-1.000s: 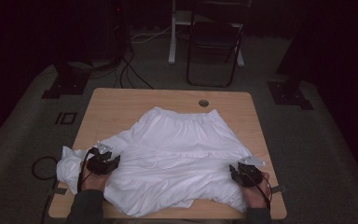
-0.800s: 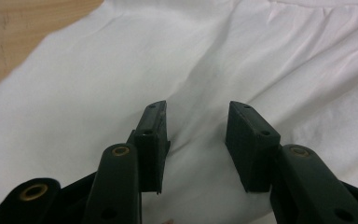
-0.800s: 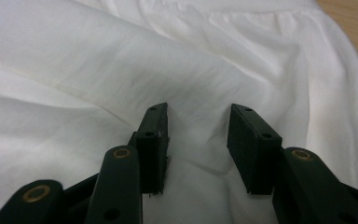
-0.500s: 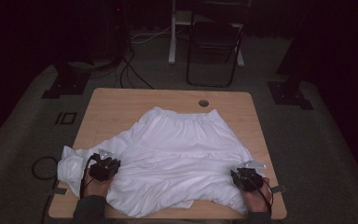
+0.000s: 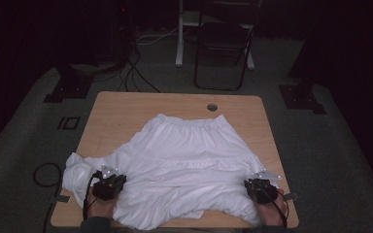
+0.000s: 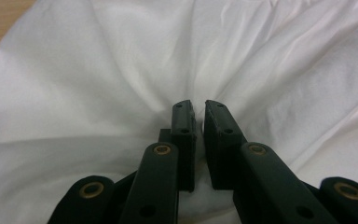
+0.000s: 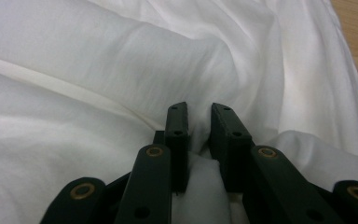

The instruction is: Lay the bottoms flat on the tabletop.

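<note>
In the high view, a white garment [image 5: 184,165] lies spread over the wooden counter [image 5: 126,111], its elastic waistband toward the top of the frame and its hem spilling past the bottom edge. The left gripper [image 5: 109,183] sits at lower left, the right gripper [image 5: 261,187] at lower right; the jaws are too small to read here.

In the left gripper view, the jaws have just been closing and pinch a fold of cloth [image 6: 121,70].

In the right gripper view, the jaws have likewise been closing, clamped on bunched fabric [image 7: 121,60]; counter wood shows at upper right.

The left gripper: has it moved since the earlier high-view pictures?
Yes. The left gripper has slid toward the near table edge and slightly rightward; its jaws have been closing, pinching the white skirt.
</note>
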